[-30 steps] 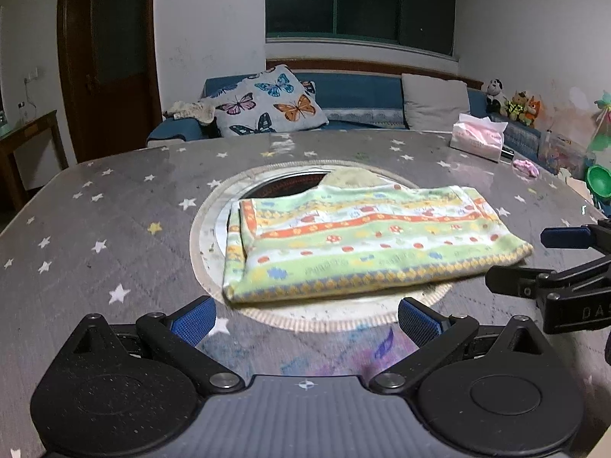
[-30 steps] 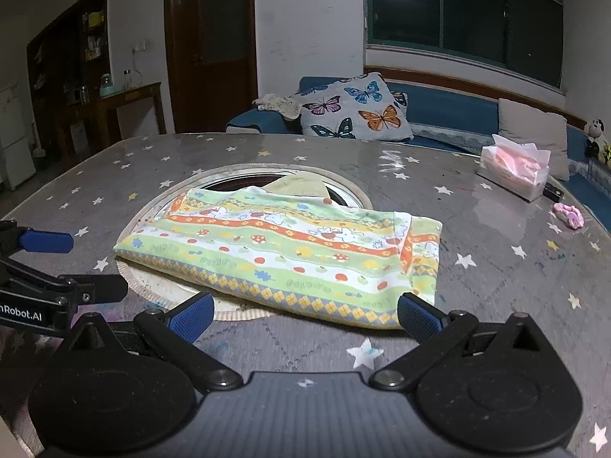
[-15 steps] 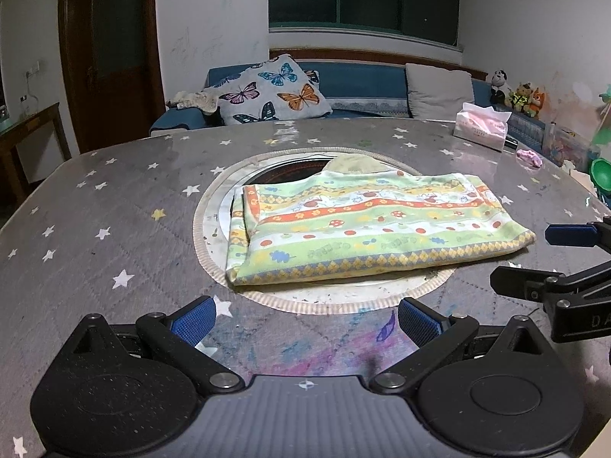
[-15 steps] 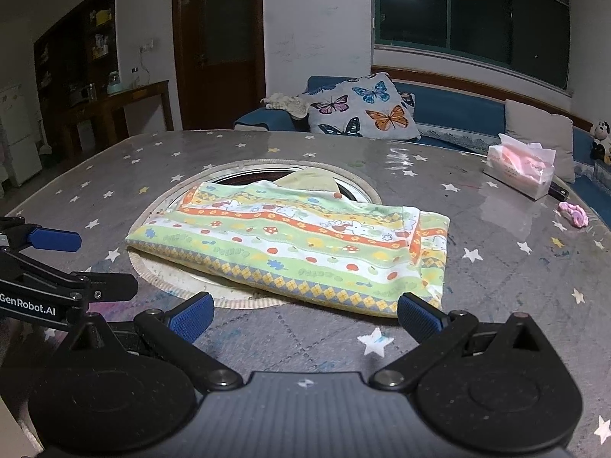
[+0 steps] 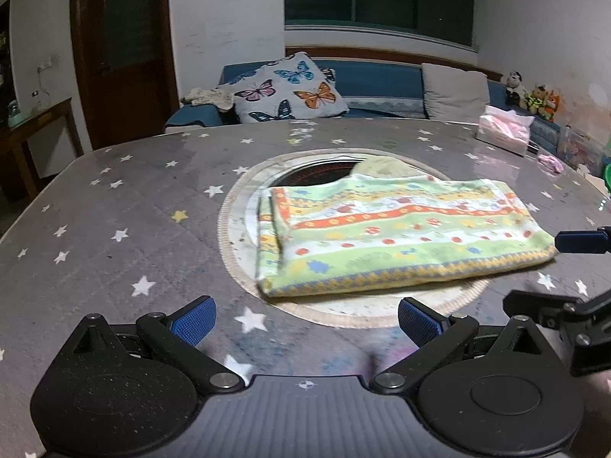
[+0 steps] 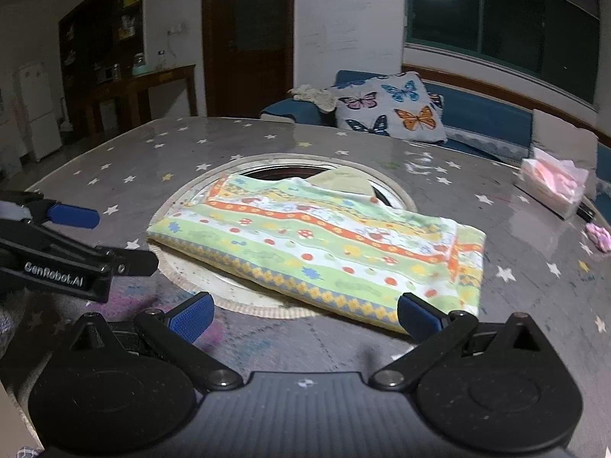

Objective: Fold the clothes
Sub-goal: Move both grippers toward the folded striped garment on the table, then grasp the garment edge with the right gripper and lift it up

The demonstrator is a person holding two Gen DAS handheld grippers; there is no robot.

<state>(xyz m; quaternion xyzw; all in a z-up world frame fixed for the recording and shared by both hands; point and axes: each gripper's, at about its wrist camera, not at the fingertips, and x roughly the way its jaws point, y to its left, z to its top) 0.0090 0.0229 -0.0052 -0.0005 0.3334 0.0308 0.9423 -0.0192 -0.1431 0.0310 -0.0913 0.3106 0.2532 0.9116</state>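
Note:
A folded green, white and orange patterned cloth (image 5: 393,236) lies flat over the round centre ring of the grey star-print table (image 5: 114,198); it also shows in the right wrist view (image 6: 324,244). My left gripper (image 5: 305,318) is open and empty, hovering short of the cloth's near edge. My right gripper (image 6: 303,316) is open and empty, just before the cloth's near right corner. The right gripper shows at the right edge of the left wrist view (image 5: 573,267), the left gripper at the left of the right wrist view (image 6: 76,236).
A pink tissue box (image 5: 504,129) and a small pink item (image 5: 550,162) sit at the table's far right. A dark round opening (image 5: 317,173) shows behind the cloth. A blue sofa with a butterfly cushion (image 5: 290,91) stands beyond the table.
Both grippers have pulled back and risen a little from the cloth. The cloth has stayed folded in place. Both stay open.

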